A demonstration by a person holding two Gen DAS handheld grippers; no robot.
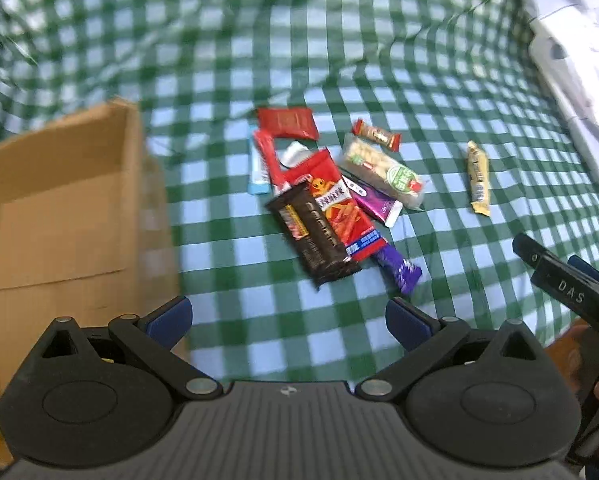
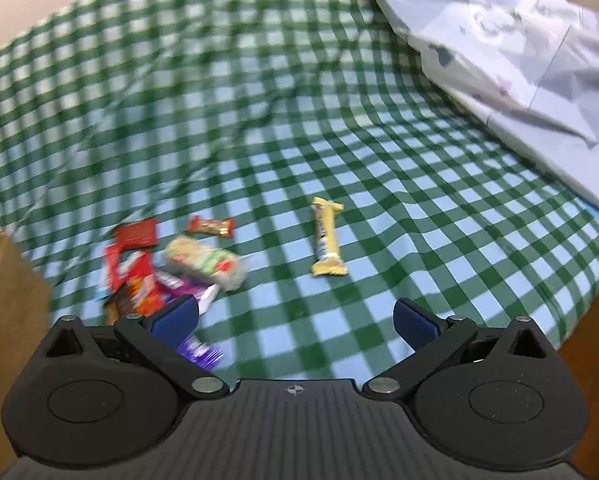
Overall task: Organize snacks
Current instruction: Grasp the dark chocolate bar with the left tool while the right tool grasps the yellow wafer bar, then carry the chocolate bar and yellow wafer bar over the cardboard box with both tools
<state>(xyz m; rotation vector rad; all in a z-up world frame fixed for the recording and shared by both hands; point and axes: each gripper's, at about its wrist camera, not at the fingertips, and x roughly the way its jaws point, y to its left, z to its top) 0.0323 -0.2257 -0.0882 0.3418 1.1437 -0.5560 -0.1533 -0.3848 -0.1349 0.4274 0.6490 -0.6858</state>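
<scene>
A pile of snacks lies on the green checked cloth (image 1: 259, 280): a dark brown bar (image 1: 313, 238), a red chip packet (image 1: 339, 208), a purple bar (image 1: 399, 270), a clear pack of pale crackers (image 1: 383, 170) and a red sachet (image 1: 287, 122). A yellow bar (image 1: 478, 178) lies apart to the right, also in the right wrist view (image 2: 327, 242). An open cardboard box (image 1: 59, 216) stands to the left. My left gripper (image 1: 289, 318) is open and empty, short of the pile. My right gripper (image 2: 295, 314) is open and empty, short of the yellow bar.
A pale grey-white crumpled sheet (image 2: 519, 48) lies along the right side of the bed. The bed's edge drops off at the lower right (image 2: 595, 300). The box wall also shows at the left of the right wrist view (image 2: 7, 292).
</scene>
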